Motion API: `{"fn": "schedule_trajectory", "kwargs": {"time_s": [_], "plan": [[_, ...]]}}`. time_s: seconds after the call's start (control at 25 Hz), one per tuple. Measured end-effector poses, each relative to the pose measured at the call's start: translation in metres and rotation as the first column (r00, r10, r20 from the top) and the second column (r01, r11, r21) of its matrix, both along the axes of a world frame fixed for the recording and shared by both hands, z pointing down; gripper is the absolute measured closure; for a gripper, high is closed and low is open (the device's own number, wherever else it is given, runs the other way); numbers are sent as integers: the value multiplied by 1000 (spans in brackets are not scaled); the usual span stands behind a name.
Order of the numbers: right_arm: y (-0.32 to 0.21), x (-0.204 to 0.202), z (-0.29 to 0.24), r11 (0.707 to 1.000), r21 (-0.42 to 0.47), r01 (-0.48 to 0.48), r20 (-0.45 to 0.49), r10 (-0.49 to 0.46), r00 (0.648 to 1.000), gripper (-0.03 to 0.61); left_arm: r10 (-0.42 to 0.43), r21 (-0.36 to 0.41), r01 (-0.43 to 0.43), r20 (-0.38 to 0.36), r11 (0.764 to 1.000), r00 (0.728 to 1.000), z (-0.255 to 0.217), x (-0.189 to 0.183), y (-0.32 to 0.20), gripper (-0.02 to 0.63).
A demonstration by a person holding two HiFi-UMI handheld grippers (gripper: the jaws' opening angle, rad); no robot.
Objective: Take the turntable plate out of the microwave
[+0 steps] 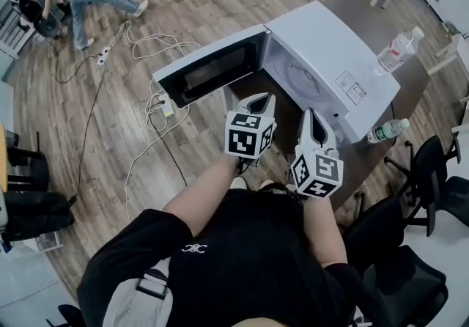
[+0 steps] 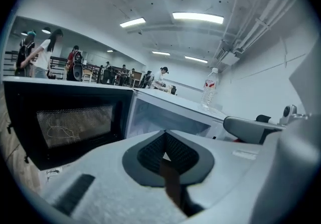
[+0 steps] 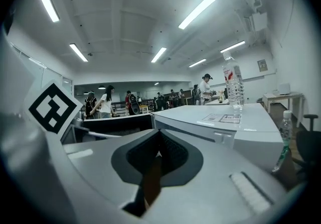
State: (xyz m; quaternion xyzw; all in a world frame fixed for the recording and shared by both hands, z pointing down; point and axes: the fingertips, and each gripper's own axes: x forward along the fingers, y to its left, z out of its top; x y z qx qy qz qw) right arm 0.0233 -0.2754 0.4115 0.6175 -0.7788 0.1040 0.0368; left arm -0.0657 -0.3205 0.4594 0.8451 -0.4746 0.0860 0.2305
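Head view: left gripper [image 1: 260, 99], right gripper [image 1: 312, 112], both closed, face microwave [image 1: 330, 47].

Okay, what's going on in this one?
A person holds a gripper in each hand in front of a microwave whose door stands open. The left gripper and right gripper are both shut and empty, short of the opening. The turntable plate lies inside the microwave, untouched.

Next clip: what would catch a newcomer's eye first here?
The white microwave sits on a brown table, door swung wide open, turntable plate visible inside. Just before it, the left gripper and right gripper point toward the opening, both shut and empty. A water bottle stands on the microwave's top.
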Motion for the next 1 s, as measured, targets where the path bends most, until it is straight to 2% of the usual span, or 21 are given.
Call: {"fn": "schedule_trajectory", "kwargs": {"time_s": [0.28,0.36,0.44,0.52,0.6,0.72,0.8,0.84,0.92,1.0], "plan": [[-11,18,20,998,-45,-35,-12,34,999,569,68,-86,-73,-66,994,996,34,33,-21,607],[-17,23,21,998,-47,-39,-13,38,999,569,66,-128,-83,-131,988,989,44,41,-29,606],[-20,27,20,998,-44,-42,-10,41,999,569,59,-193,-105,-233,976,971,55,50,-35,601],[-22,31,21,998,-44,-41,-9,41,999,569,33,-259,-133,-357,957,933,64,59,-43,584],[-24,33,23,998,-54,-36,-9,35,999,569,-31,-334,-148,-474,931,880,75,63,-54,564],[-28,37,28,997,-67,-31,5,31,1000,569,-168,-451,-184,-634,873,755,97,69,-73,526],[-31,41,31,996,-79,-34,18,35,999,569,-259,-512,-211,-696,833,670,111,73,-86,500],[-33,43,33,996,-86,-34,22,36,999,569,-296,-537,-219,-710,815,639,119,75,-92,491],[-37,47,35,995,-96,-35,23,37,999,569,-346,-574,-221,-711,789,612,135,77,-103,482],[-40,50,36,994,-101,-36,19,38,999,569,-371,-597,-216,-700,772,610,148,77,-111,479]]}}
